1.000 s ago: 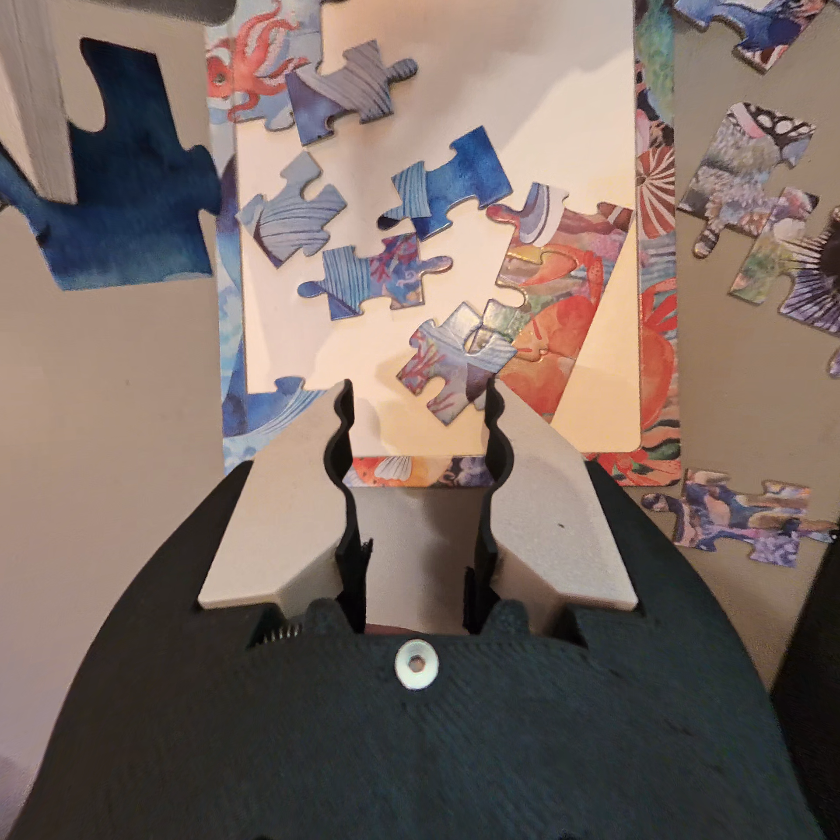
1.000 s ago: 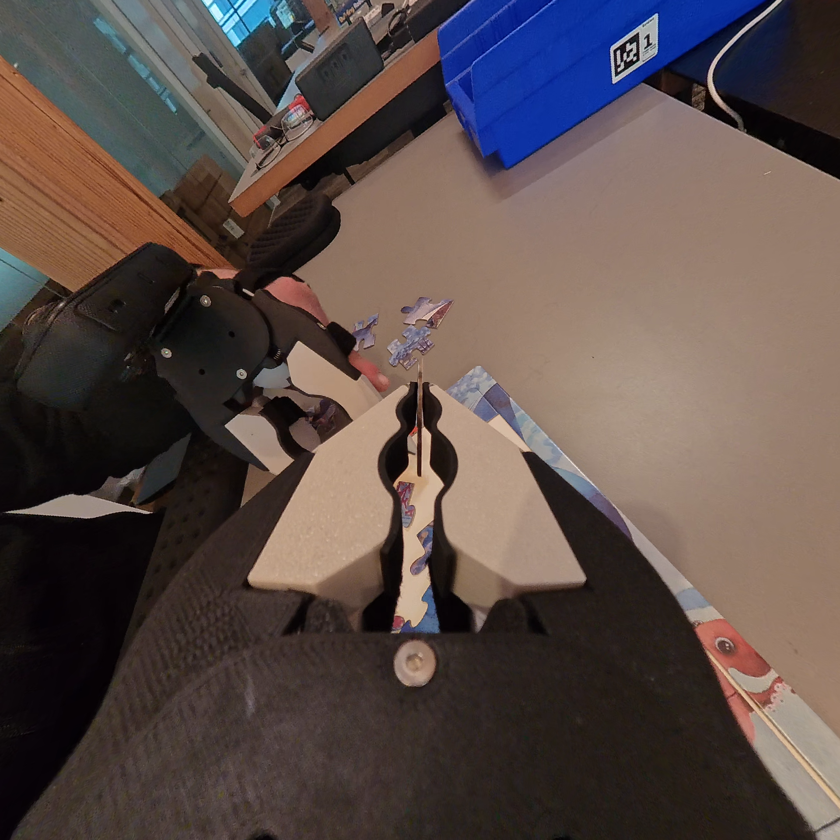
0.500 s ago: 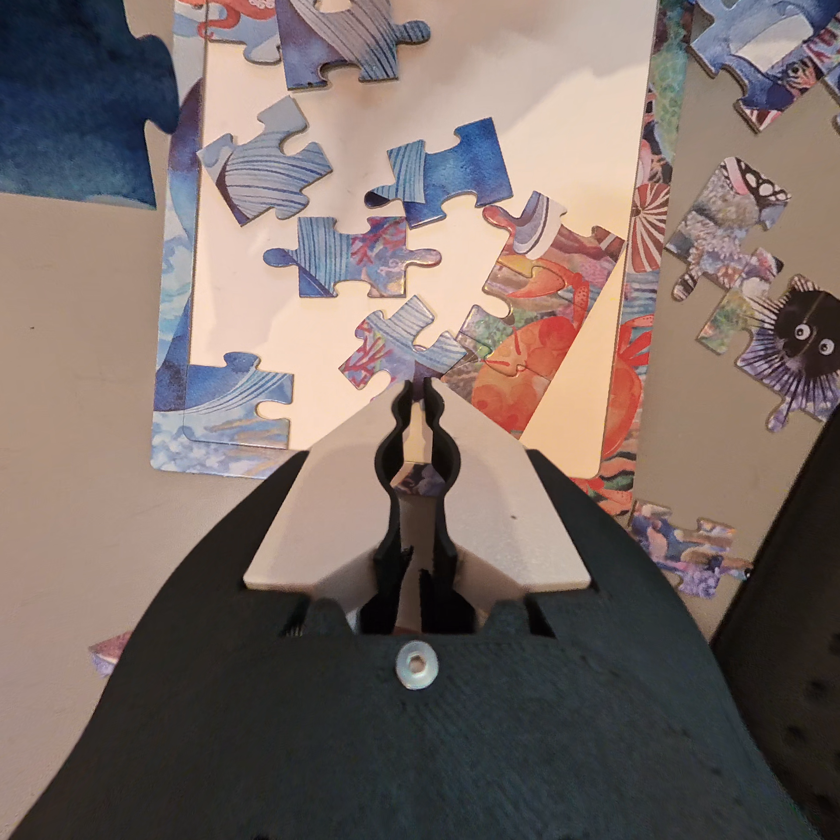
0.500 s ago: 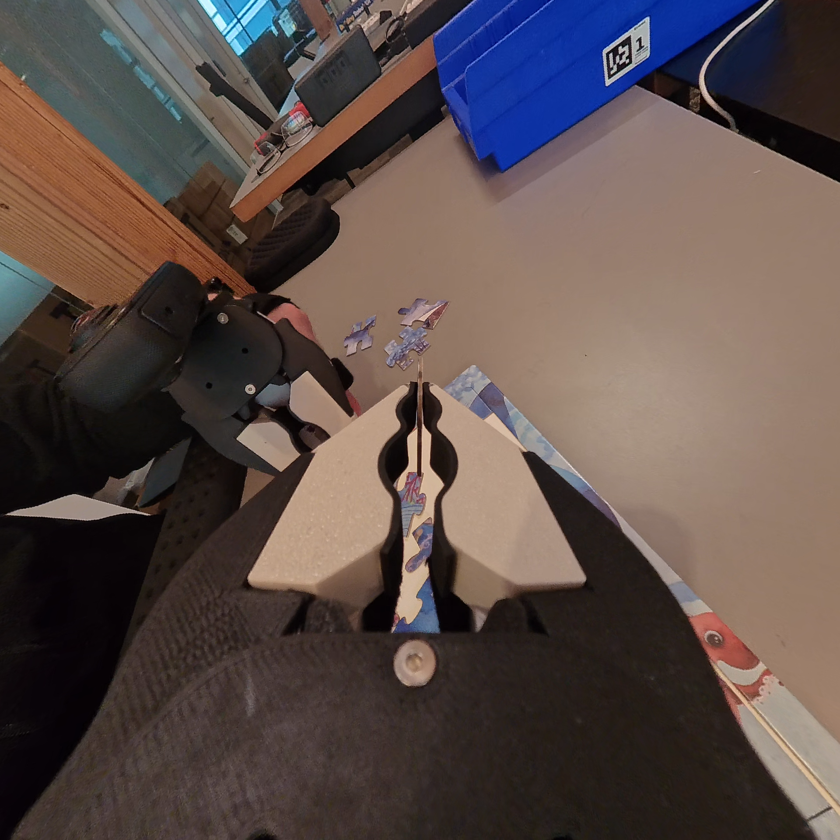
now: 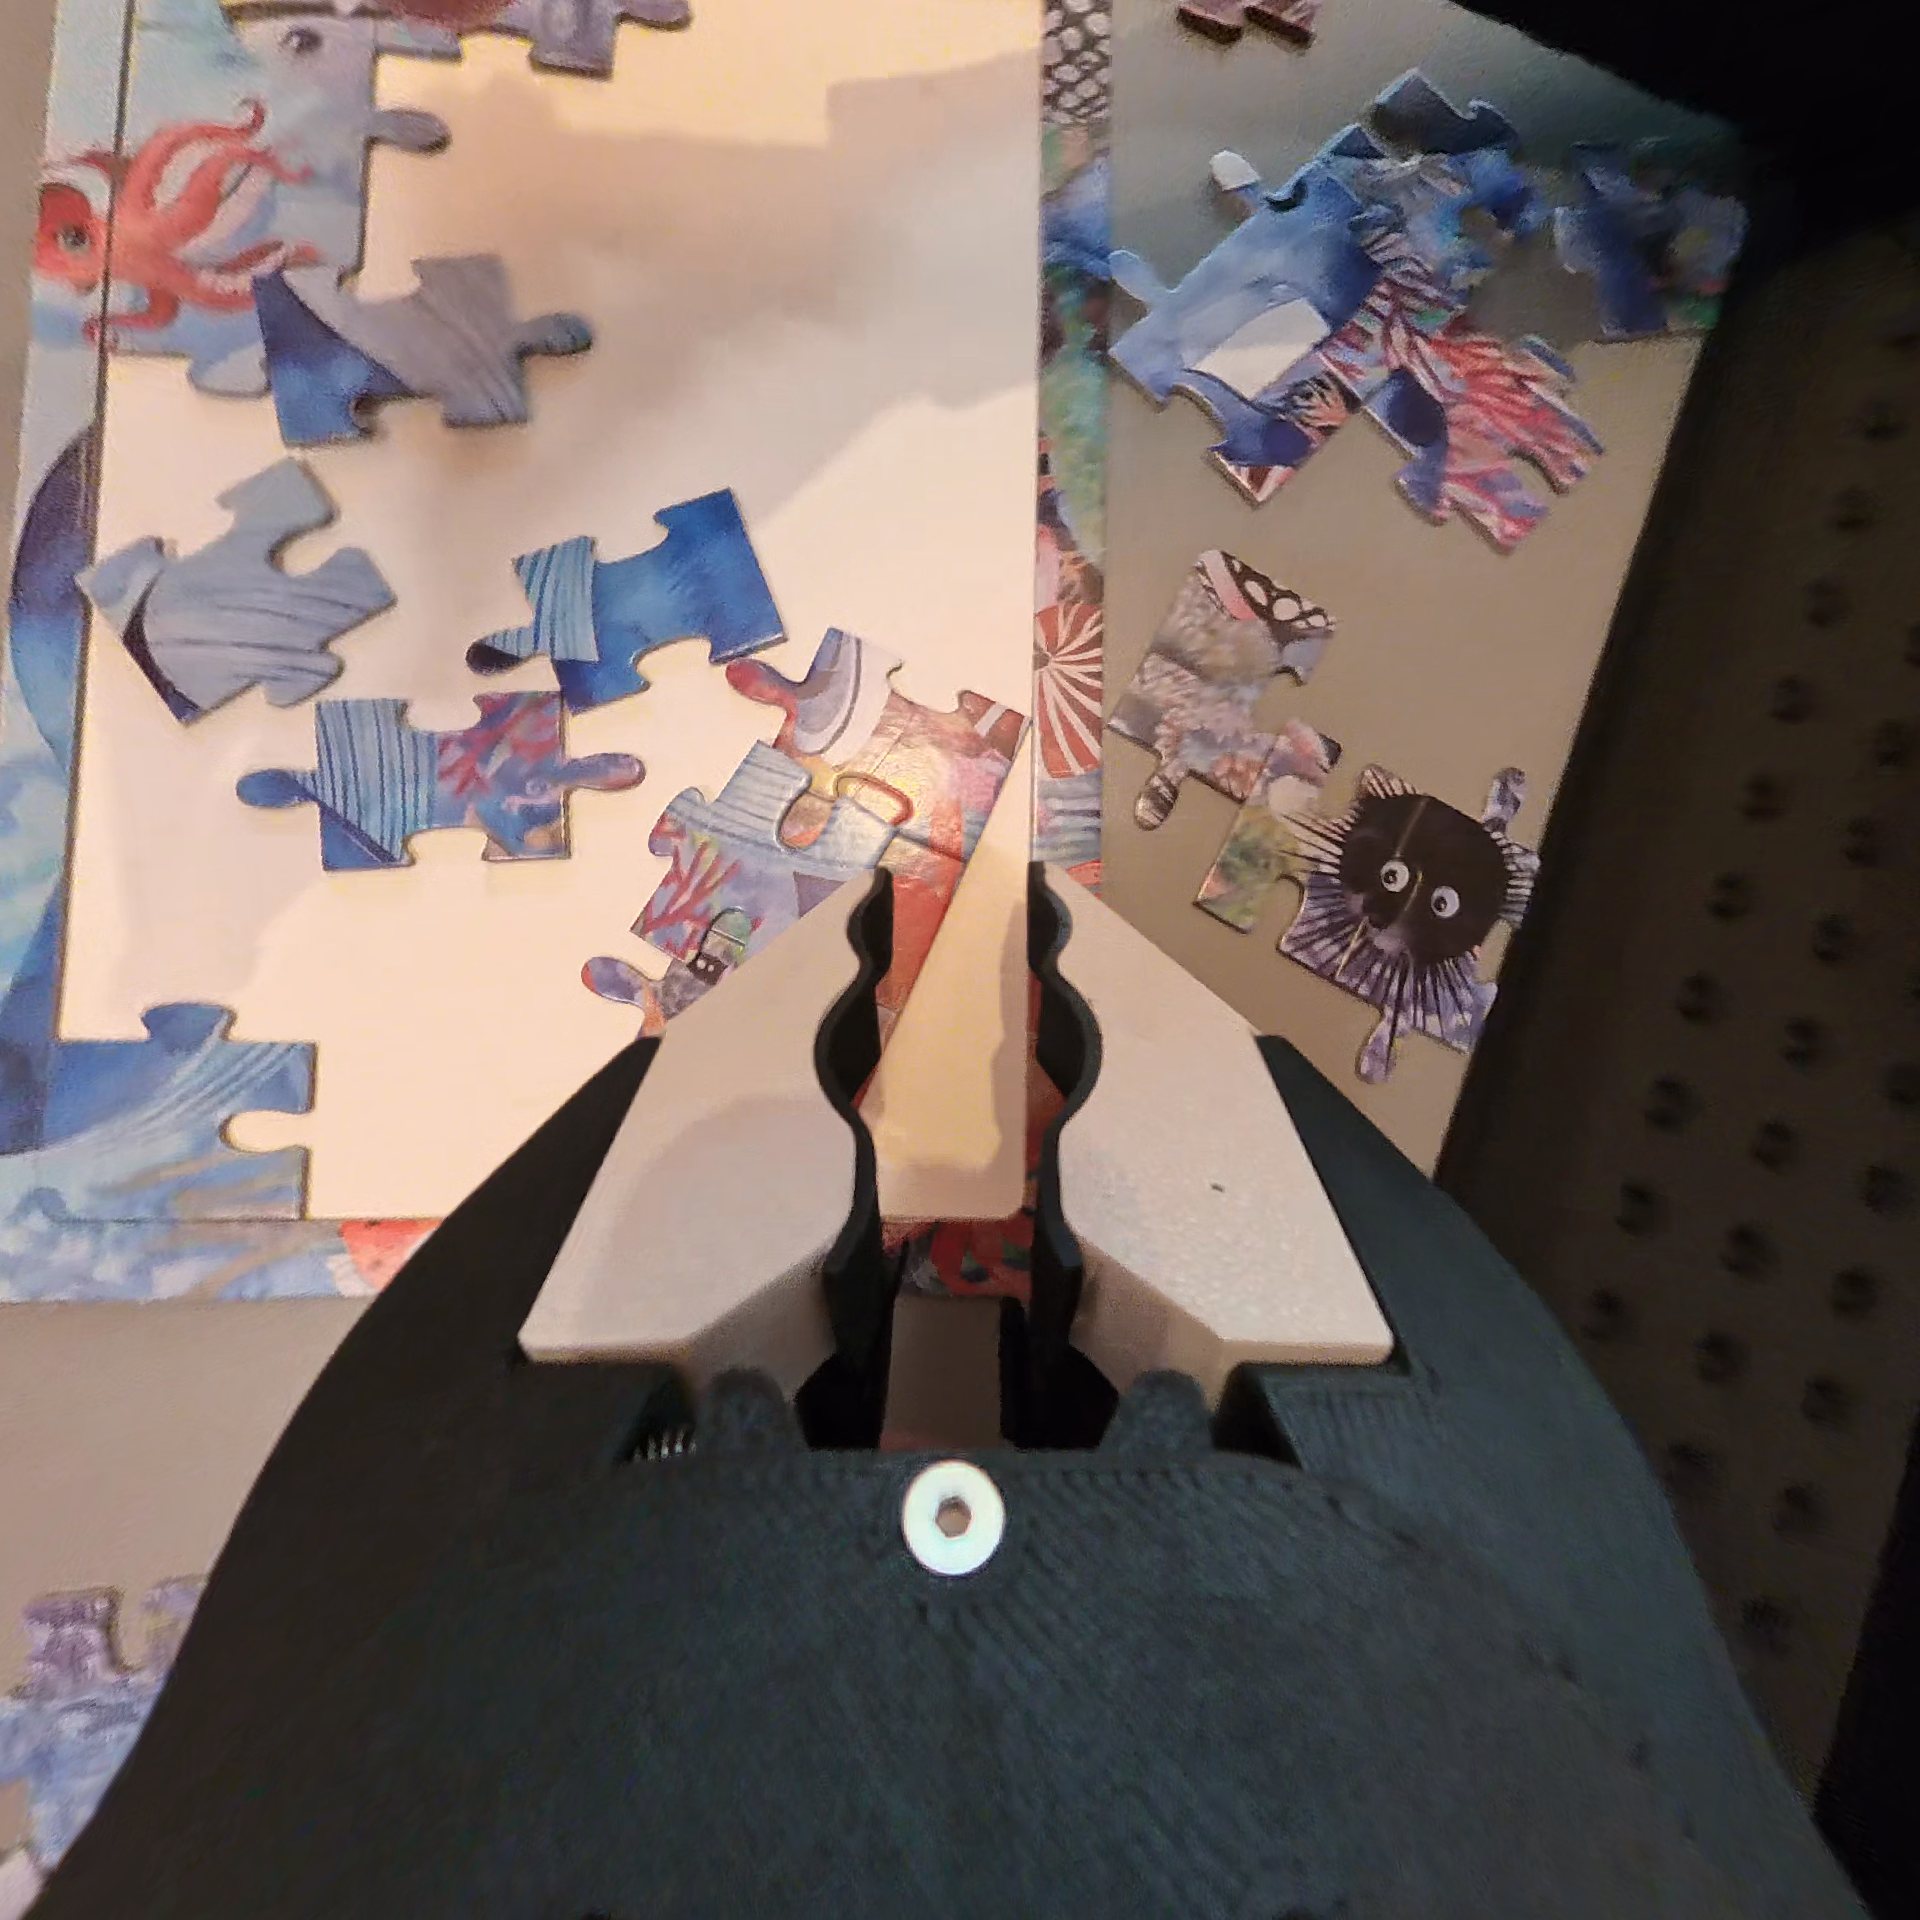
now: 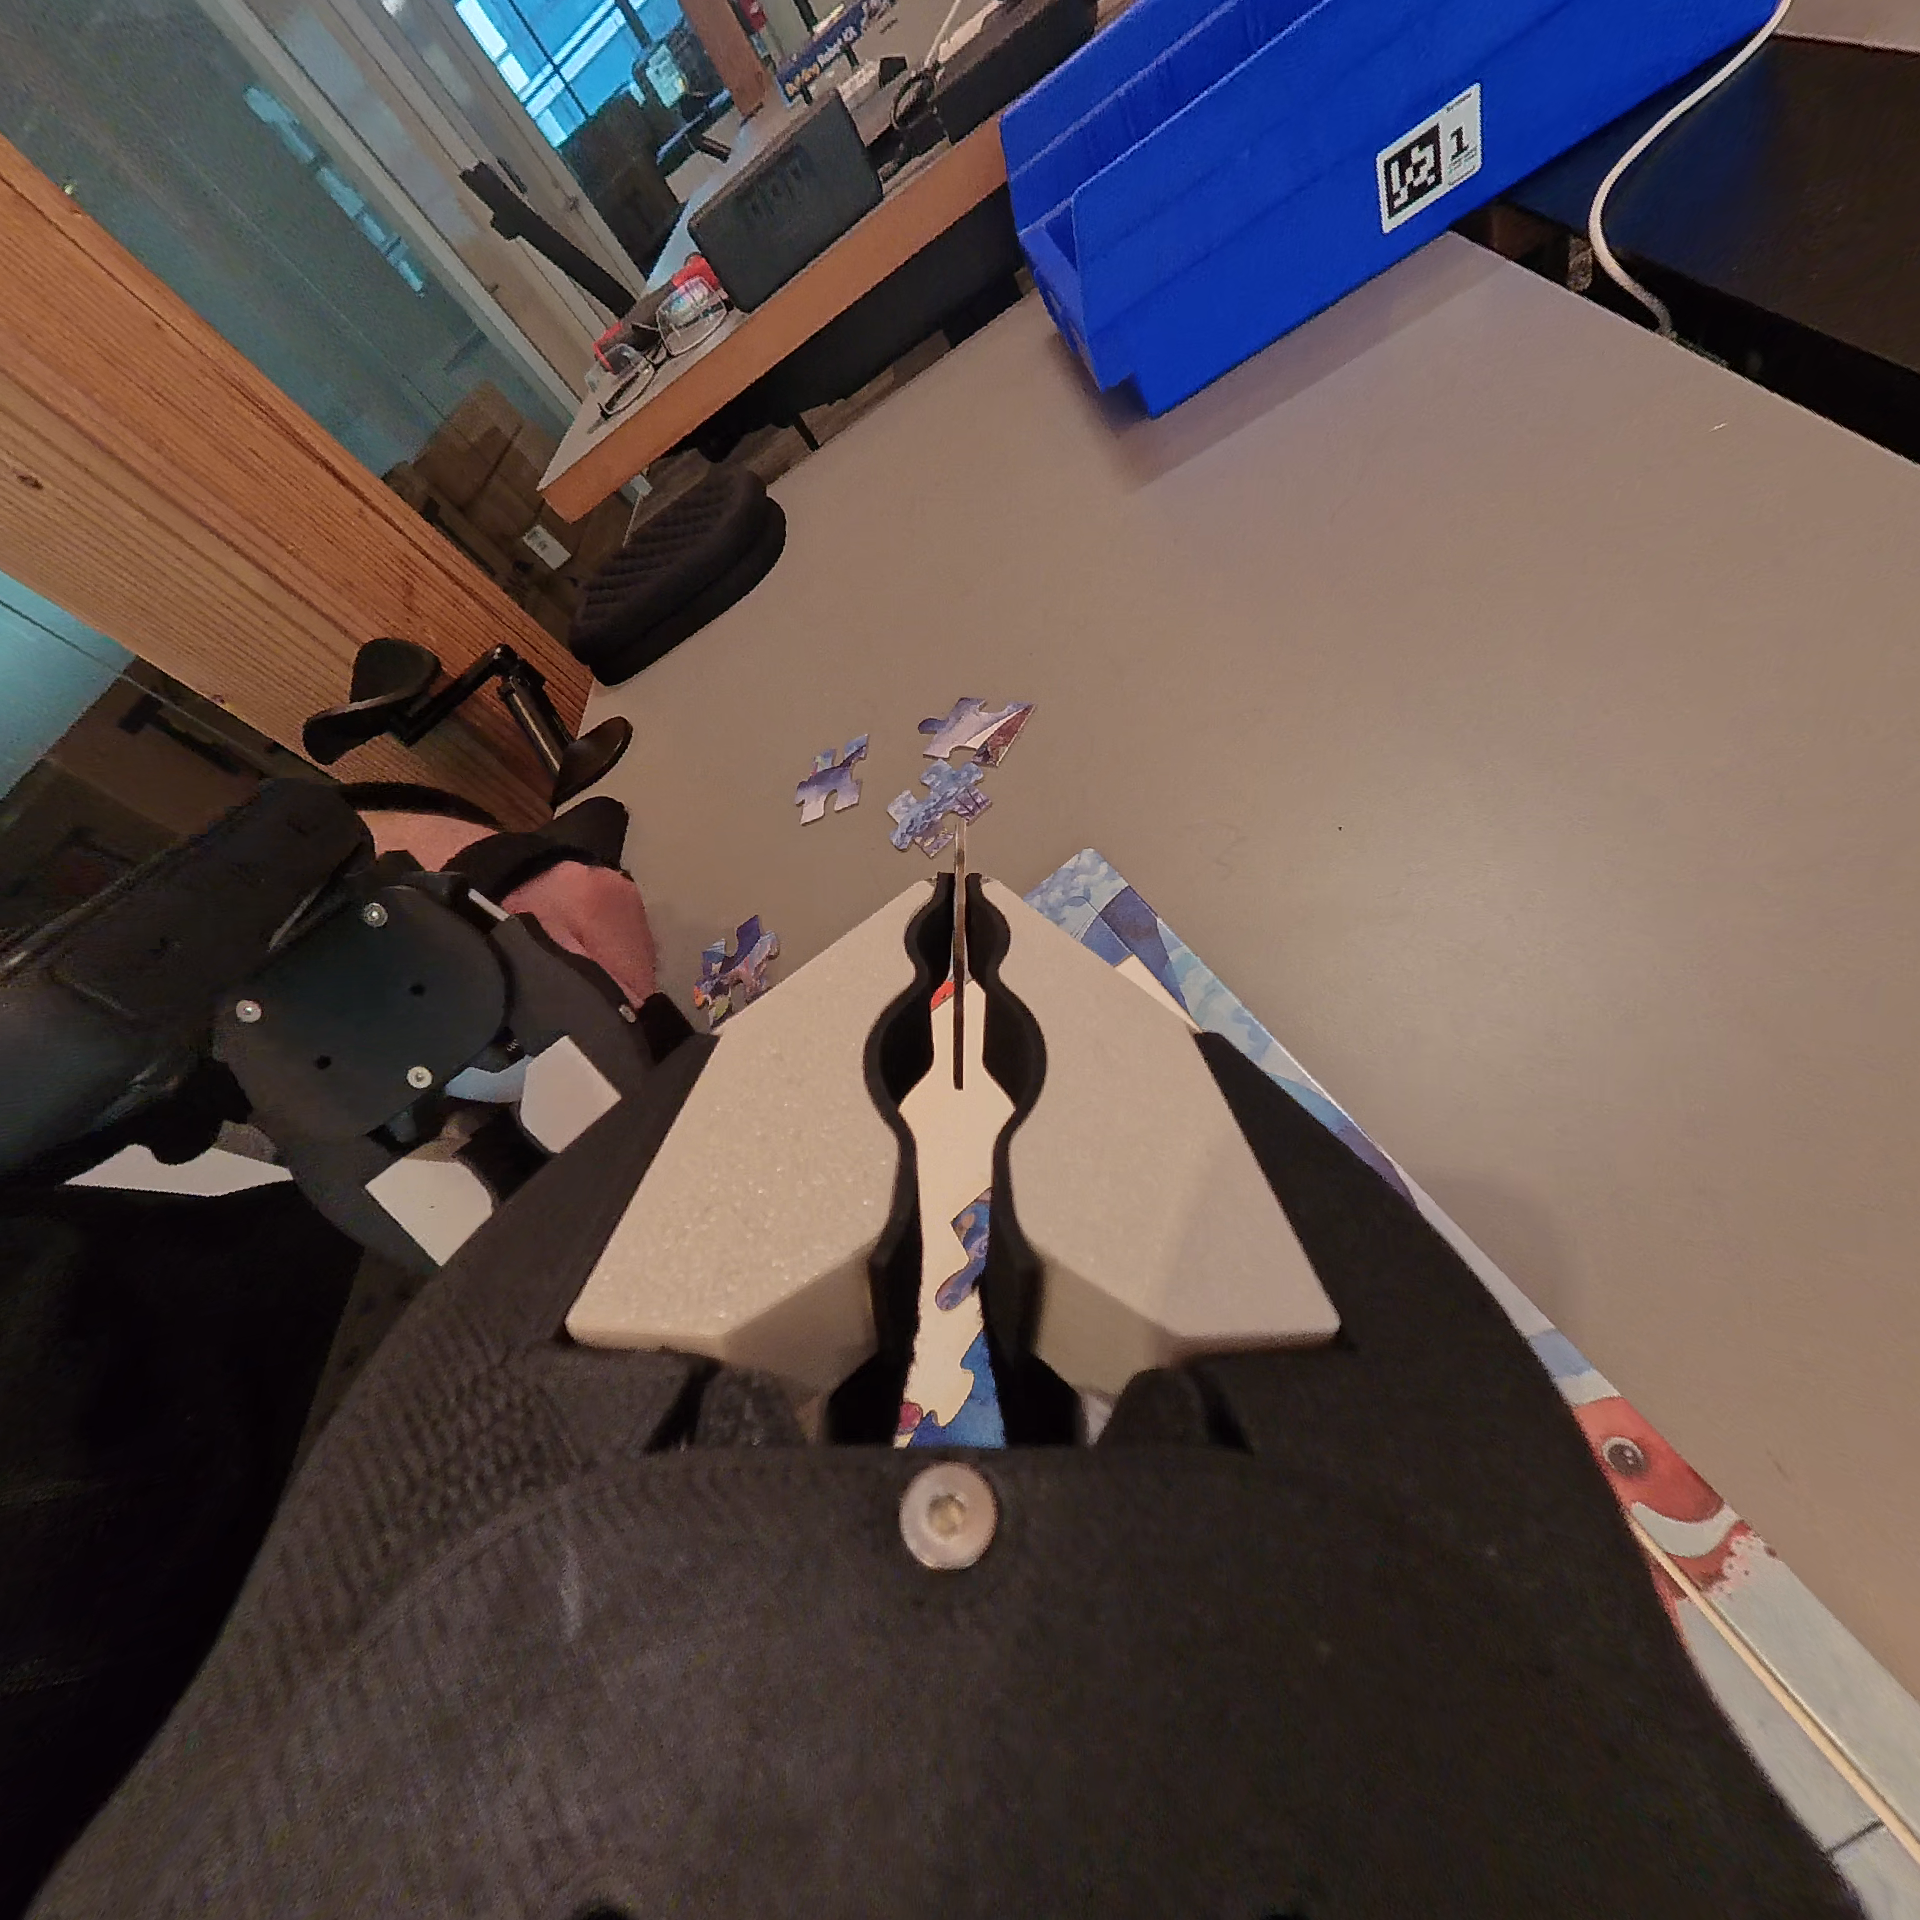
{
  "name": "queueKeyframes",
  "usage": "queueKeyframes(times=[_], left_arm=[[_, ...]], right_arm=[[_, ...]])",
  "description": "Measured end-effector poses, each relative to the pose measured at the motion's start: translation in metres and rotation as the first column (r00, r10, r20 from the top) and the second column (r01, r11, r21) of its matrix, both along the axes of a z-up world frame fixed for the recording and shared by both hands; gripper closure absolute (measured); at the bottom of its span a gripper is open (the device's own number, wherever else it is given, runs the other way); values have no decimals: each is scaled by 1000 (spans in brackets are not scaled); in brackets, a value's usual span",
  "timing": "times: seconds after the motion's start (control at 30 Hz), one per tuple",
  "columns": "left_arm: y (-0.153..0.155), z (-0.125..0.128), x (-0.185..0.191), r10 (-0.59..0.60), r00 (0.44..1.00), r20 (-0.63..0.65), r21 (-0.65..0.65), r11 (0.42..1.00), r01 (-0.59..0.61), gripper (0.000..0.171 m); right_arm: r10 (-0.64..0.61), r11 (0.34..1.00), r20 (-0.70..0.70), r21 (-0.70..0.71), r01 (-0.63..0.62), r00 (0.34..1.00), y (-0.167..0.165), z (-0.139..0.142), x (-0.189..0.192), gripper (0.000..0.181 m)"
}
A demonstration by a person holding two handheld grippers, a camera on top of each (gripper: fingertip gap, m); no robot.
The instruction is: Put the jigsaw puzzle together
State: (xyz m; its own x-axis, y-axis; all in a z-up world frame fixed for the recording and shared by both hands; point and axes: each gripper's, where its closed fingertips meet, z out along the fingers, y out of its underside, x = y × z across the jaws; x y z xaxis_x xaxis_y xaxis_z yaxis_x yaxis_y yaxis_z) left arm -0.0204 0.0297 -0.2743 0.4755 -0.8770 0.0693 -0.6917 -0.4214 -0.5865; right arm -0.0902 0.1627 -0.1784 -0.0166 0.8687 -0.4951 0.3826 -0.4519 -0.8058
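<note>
The puzzle tray [image 5: 904, 260] lies flat, its cream centre mostly bare. Several blue striped pieces [image 5: 644, 613] lie loose inside, and a joined orange cluster [image 5: 831, 800] sits tilted by its right border. More pieces [image 5: 1382, 343] lie scattered beside it.

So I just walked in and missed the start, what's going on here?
A person is assembling an ocean-themed jigsaw puzzle with two handheld grippers. The right gripper is shut on a puzzle piece, held edge-on above the puzzle tray. The left gripper is open over the crab cluster. Most pieces lie loose, some beside the tray on the table.
</note>
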Motion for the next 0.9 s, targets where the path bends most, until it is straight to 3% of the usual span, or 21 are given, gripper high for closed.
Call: queueKeyframes(times=[0.13, 0.33, 0.43, 0.57, 0.9], left_arm=[[21, 7, -13, -55, 994, -97, 132, 989, 68, 136], [37, -11, -19, -129, 971, -202, 103, 983, 152, 125], [38, -12, -20, -103, 976, -191, 53, 992, 115, 117], [31, -14, -18, -58, 989, -133, 0, 998, 59, 132], [38, -11, -38, 217, 970, -114, 45, 976, -213, 134]], right_arm=[[-1, 1000, -6, 2, 1, 1000, 0, 3, 1, 181], [4, 1000, -8, 3, -4, 1000, -1, 3, 1, 181], [2, 1000, -10, 2, -2, 1000, 0, 3, 1, 181], [-1, 1000, -11, -1, 1, 1000, 2, 2, 2, 181], [2, 1000, -12, 4, -2, 1000, 0, 4, 1, 181]])
